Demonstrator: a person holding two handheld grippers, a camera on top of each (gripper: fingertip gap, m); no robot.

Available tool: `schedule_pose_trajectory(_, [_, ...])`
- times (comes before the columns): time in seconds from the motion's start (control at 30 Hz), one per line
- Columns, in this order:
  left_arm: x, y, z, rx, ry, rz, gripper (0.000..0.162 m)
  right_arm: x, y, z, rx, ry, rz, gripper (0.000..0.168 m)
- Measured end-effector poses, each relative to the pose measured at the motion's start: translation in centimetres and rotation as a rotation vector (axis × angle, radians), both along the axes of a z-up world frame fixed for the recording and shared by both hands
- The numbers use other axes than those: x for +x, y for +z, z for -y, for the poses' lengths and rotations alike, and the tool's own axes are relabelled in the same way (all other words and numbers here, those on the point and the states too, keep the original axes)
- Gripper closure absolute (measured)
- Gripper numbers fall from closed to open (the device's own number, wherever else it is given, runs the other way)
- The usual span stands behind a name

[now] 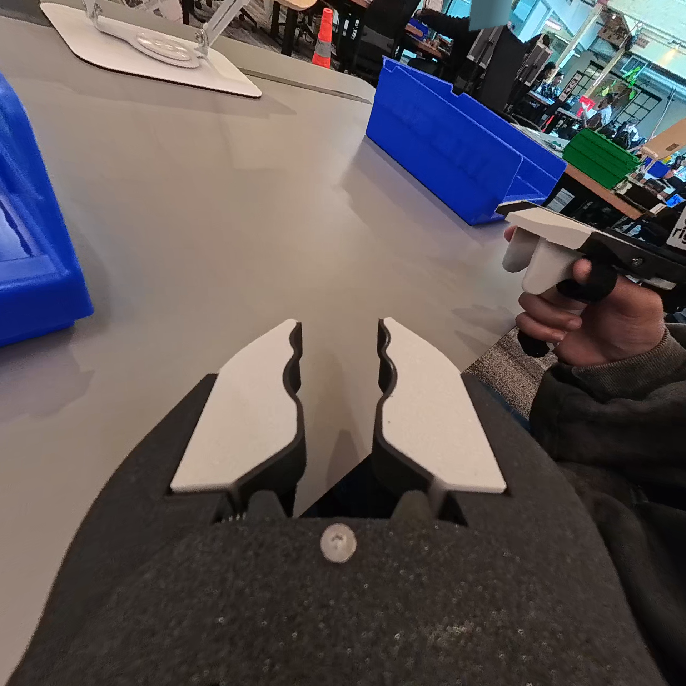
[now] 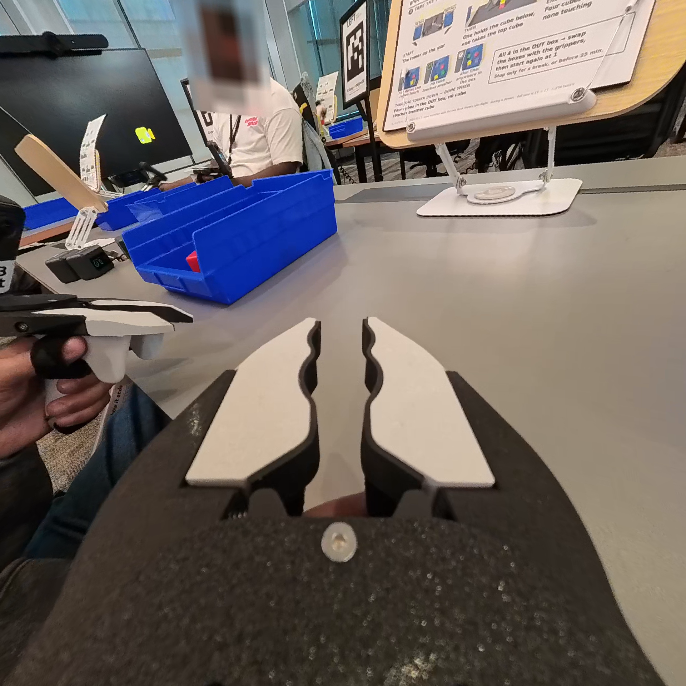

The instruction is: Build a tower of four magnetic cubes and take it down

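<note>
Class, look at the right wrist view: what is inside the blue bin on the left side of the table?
A red cube shows inside the blue bin, partly hidden by a divider wall. The bin's walls cover the rest of its floor, so any other cubes cannot be seen.

Two grippers, alike: left gripper [image 1: 339,326] and right gripper [image 2: 341,323] with pale grey fingers [image 1: 245,408] edged in wavy black pads, on speckled black bodies; one silver screw [image 2: 338,541] centred just behind the fingers. Dark grey ribbed sleeve [image 1: 608,386] beside the left gripper.
</note>
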State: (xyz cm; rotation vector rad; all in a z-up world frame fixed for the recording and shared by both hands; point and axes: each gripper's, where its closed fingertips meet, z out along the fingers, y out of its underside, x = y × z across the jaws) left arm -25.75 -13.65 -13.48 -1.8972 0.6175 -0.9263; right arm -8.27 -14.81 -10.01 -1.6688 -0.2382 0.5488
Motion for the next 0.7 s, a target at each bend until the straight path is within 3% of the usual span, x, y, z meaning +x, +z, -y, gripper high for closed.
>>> schedule_pose_trajectory(0.4, [-1.4, 1.1, -0.9, 0.047, 0.057, -0.008, 0.122, -0.3, -0.1, -0.1, 0.005, 0.009, 0.009, 0.147])
schedule_pose_trajectory(0.6, [-9.0, 5.8, -6.1, 0.135, 0.316, -0.126, 0.12, -0.9, -0.1, 0.2, 0.001, 0.043, -0.002, 0.147])
schedule_pose_trajectory(0.7, [-11.7, 7.3, -9.3, 0.066, 0.342, -0.226, 0.112, -1.0, -0.1, 0.3, 0.003, 0.047, 0.006, 0.147])
